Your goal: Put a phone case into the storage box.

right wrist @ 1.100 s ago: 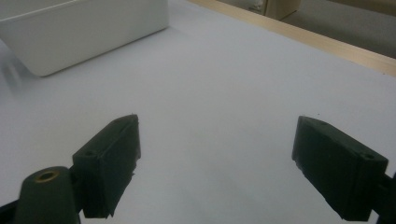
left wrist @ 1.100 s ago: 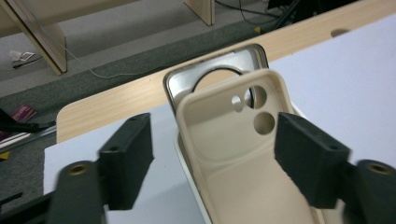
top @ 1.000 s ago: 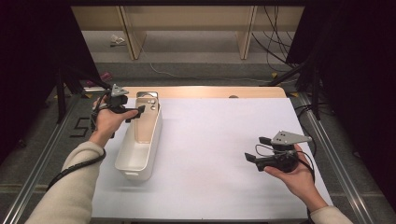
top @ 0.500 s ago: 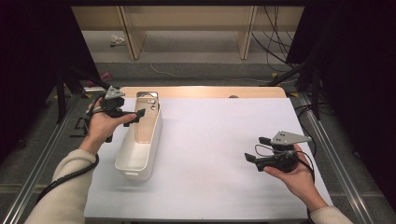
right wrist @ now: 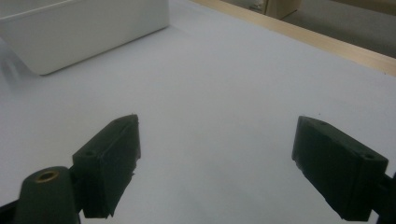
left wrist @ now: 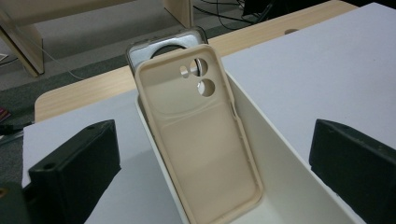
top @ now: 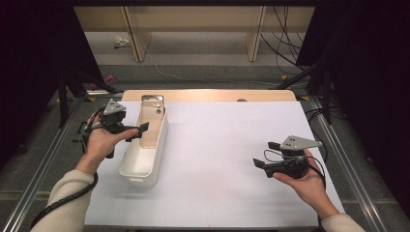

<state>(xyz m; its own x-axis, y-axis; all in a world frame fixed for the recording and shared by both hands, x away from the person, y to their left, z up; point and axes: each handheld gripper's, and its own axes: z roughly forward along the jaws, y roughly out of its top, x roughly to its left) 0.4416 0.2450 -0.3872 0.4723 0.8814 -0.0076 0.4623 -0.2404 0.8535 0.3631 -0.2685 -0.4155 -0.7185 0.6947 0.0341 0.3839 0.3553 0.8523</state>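
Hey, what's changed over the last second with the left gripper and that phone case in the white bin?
The left gripper has drawn back to the left off the beige soft phone case; its jaws have just been opening and now stand apart, nothing pressed between them. The case leans in the white plastic bin. The right gripper stayed put, open.

The surface (top: 227,159) is white across the middle of the frame, with a strip of pale wood showing along its far edge. 1 white bin (top: 145,154) lies directly on it, left of centre, its long side running away from the camera.
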